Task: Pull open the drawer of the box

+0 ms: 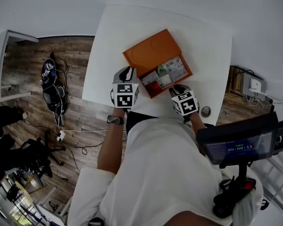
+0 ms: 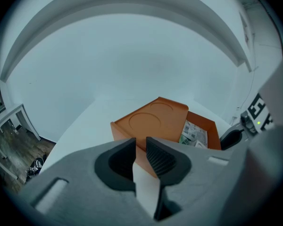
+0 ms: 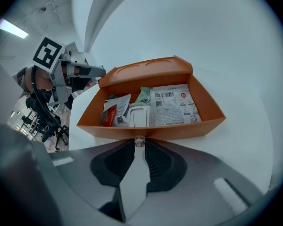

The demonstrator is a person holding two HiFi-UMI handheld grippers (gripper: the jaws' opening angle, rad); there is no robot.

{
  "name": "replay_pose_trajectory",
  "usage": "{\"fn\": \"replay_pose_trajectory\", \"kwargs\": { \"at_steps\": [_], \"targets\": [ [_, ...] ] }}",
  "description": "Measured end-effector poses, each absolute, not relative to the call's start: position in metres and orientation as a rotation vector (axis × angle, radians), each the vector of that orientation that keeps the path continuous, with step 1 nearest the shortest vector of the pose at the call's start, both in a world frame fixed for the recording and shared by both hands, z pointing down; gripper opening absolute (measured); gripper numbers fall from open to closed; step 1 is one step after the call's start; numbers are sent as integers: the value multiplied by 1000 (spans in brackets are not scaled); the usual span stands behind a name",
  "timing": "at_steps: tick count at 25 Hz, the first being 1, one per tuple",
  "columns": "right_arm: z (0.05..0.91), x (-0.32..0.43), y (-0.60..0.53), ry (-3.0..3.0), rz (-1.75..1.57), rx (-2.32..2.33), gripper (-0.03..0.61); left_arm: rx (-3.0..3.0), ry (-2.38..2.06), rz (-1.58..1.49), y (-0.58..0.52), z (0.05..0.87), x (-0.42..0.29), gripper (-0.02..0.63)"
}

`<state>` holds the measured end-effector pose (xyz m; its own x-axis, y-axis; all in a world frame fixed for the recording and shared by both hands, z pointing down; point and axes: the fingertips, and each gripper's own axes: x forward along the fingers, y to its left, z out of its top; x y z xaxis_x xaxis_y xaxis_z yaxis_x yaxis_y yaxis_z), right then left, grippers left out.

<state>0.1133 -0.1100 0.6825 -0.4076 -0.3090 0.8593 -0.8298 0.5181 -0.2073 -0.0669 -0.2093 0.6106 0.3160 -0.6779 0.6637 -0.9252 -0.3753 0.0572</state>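
Note:
The orange box lies on the white table, its drawer pulled out toward me. Paper packets and a red sachet fill the drawer. My right gripper is shut on the small metal knob at the middle of the drawer's front wall; the head view shows this gripper at the drawer's near edge. My left gripper sits by the box's near left corner, jaws a narrow gap apart with only table showing between them. In the head view it is beside the box.
A small round metal thing lies near the table's front right edge. A screen on a stand is at my right. Black gear and cables lie on the wooden floor to the left of the table.

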Motion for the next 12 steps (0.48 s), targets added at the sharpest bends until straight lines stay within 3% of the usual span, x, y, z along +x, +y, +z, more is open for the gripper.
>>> {"fn": "replay_pose_trajectory", "kwargs": {
  "at_steps": [12],
  "targets": [
    [685, 113, -111, -1957, 823, 946, 72, 2161, -1417, 786, -213, 615, -68, 74]
  ]
}}
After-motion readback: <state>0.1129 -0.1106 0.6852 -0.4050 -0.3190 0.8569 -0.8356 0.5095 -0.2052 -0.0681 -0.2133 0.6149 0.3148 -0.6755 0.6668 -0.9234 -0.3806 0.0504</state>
